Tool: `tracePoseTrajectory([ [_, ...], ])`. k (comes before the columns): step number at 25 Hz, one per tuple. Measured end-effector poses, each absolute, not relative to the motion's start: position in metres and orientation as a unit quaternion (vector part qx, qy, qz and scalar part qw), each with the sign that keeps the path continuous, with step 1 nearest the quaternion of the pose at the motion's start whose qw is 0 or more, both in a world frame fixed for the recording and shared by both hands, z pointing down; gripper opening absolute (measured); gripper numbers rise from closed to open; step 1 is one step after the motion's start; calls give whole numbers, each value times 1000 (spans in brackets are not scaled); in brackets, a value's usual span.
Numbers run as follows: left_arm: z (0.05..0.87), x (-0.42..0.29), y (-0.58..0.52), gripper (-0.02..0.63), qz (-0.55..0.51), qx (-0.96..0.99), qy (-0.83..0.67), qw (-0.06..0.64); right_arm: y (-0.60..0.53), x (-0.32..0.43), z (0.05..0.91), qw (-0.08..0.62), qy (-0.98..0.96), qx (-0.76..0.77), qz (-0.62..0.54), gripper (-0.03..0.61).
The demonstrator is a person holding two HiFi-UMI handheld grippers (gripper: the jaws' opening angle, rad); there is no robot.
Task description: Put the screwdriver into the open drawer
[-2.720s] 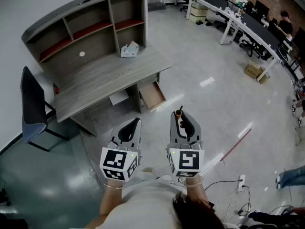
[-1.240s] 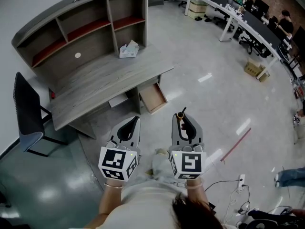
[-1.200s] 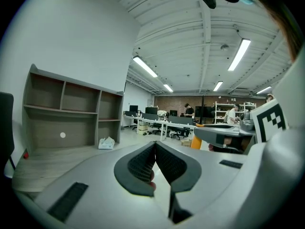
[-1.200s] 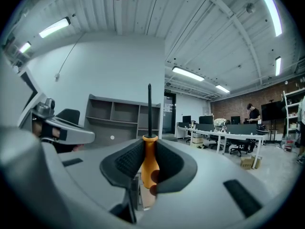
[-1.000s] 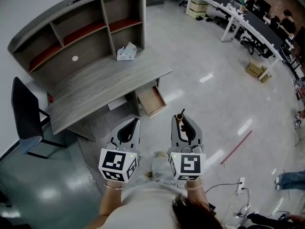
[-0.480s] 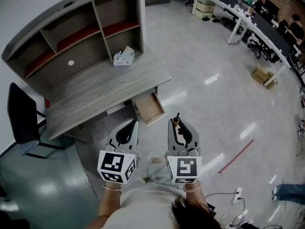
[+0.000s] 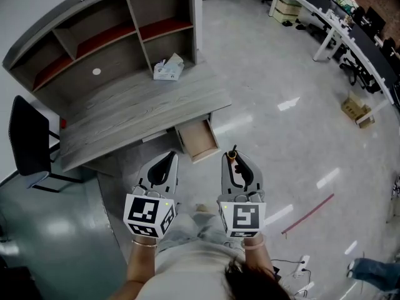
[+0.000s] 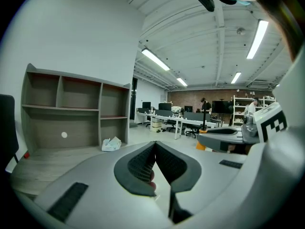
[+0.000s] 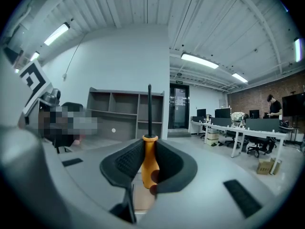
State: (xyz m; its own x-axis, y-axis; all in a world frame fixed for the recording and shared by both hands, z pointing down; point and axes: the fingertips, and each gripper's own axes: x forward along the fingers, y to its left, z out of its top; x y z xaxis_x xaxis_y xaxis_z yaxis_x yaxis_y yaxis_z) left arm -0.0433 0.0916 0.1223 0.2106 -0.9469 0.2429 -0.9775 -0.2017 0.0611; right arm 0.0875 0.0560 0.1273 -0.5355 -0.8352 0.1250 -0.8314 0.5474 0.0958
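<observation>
While upright, screwdriver [image 9: 149, 162] between jaws of right hand-held gripper [image 7: 234, 159].

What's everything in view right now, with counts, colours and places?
screwdriver: 1, orange handle, upright in right gripper
drawer: 1, light wood, open under desk
desk: 1, grey wood, by the wall
shelf: 1, grey with red boards, on desk
tissue pack: 1, white, on desk
chair: 1, black, left of desk
stick: 1, red, on floor, right
left gripper: 1, grey, shut, empty
right gripper: 1, grey, shut on screwdriver
</observation>
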Motion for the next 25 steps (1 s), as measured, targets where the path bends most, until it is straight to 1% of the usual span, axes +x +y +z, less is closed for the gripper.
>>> tracePoseTrajectory([
  [13,144,-76,59,17,86,757,-639,111,24,61,160,117,-888,445,-8,87],
  [25,192,-112,6,17,96,756,-633,136,-18,22,214,185,-886,423,-46,87],
])
